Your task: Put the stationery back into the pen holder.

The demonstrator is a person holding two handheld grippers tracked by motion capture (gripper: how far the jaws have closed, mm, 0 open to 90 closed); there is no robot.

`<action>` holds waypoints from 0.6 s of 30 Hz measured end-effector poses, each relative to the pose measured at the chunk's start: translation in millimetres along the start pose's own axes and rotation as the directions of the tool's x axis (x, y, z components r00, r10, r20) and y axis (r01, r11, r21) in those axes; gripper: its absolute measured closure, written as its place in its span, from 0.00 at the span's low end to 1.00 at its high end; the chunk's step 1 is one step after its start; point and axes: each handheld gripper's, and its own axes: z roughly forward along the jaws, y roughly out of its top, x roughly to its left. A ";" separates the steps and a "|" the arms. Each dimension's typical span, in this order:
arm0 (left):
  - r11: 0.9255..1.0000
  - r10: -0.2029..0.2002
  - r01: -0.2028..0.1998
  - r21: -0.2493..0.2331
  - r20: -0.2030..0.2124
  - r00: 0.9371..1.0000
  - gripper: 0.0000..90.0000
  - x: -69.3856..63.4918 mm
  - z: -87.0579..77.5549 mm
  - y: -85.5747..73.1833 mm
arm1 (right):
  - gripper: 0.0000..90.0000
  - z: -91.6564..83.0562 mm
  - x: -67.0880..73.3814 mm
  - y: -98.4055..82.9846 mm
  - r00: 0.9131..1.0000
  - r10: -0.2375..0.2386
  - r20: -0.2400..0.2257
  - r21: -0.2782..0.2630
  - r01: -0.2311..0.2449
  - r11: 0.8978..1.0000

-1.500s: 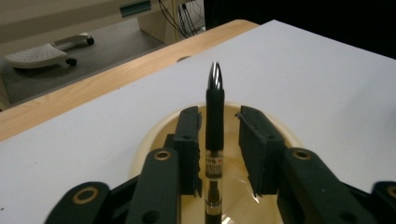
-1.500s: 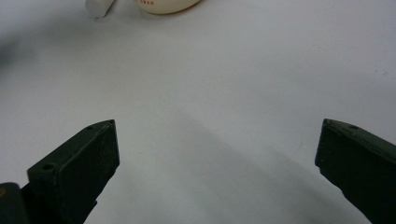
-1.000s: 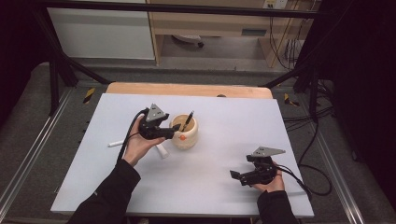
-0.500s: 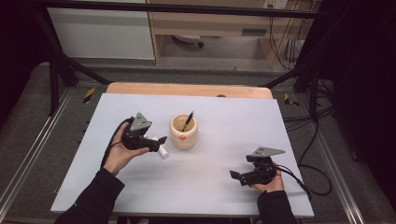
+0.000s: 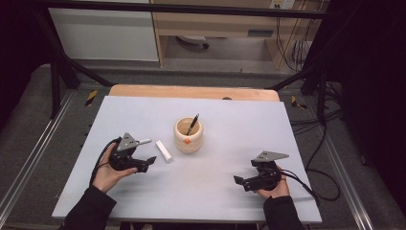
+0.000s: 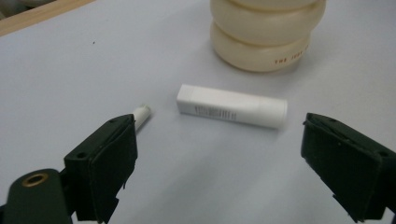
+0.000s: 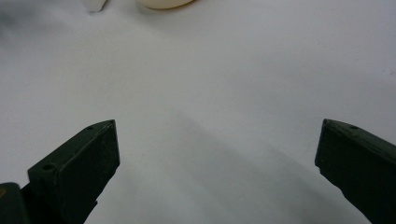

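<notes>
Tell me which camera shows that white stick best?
The left gripper view: the stick lies close, its printed label visible. The high view shows it small beside the cup; the right gripper view catches a white corner, probably it.

I see a white table (image 5: 268,134) in the middle, grey floor (image 5: 28,139) at the sides, and a wooden shelf (image 5: 215,24) up top.

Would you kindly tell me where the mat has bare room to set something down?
The mat is bare between the cup and the right gripper, and along its far edge by the wooden board. It is crowded left of the cup, where the white tube and white stick lie by the left gripper.
</notes>
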 end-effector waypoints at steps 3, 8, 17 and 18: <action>1.000 -0.006 0.006 -0.003 0.001 1.000 0.11 1.1 -3.7 -9.7 | 0.01 2.0 2.2 1.1 1.000 -0.016 0.011 0.005 0.016 1.000; 1.000 -0.011 0.011 -0.001 0.003 1.000 0.10 5.1 -9.8 -22.2 | 0.01 6.2 10.6 5.0 1.000 -0.016 0.026 0.037 0.015 0.999; 1.000 -0.024 0.024 0.012 0.013 1.000 0.08 7.9 -14.5 -36.6 | 0.01 15.2 28.0 14.2 0.998 -0.051 0.020 0.068 0.050 0.996; 1.000 -0.023 0.022 0.017 0.013 1.000 0.08 8.1 -15.1 -38.1 | 0.01 16.2 29.9 15.0 0.998 -0.060 0.017 0.069 0.059 0.996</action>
